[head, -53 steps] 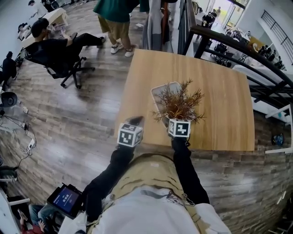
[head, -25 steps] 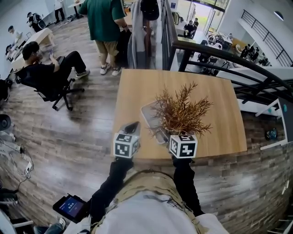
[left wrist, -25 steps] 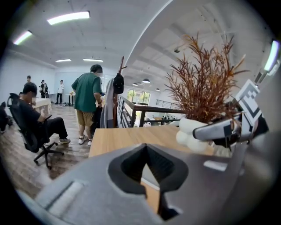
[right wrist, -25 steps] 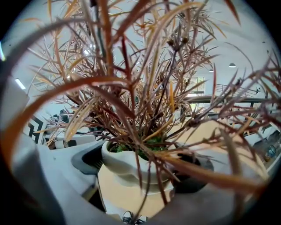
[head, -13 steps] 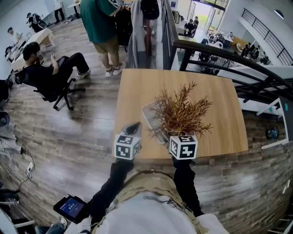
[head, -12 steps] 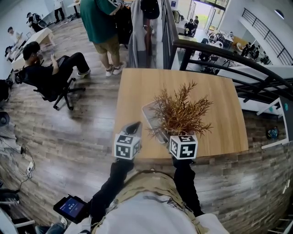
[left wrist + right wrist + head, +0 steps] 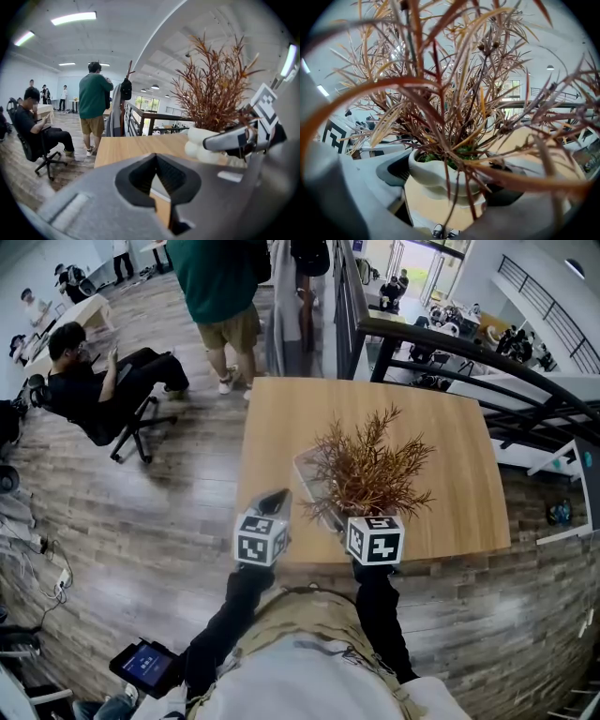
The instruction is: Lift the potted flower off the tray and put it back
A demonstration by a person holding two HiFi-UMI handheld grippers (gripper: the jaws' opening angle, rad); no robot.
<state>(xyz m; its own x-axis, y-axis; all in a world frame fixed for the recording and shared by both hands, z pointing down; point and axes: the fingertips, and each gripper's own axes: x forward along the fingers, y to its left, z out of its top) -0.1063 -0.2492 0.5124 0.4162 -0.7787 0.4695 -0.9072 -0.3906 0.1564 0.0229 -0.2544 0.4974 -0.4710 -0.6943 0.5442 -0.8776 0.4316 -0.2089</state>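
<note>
Raised since two seconds before, the potted flower [image 7: 370, 470] hung over the tray [image 7: 307, 463] by the tabletop's [image 7: 469, 474] near edge. The right gripper [image 7: 449, 187] clamped its pot [image 7: 433, 172] to keep it upright. Unneeded, the left gripper [image 7: 157, 174], jaws together and empty, idled at the near left corner.

**Hidden and cut off**

Head view: foliage of potted flower [image 7: 370, 470] hides its pot and most of tray [image 7: 305, 461]. Person in green top [image 7: 222, 282] cut at far edge. Right gripper view: leaves blur, screen right jaw.
</note>
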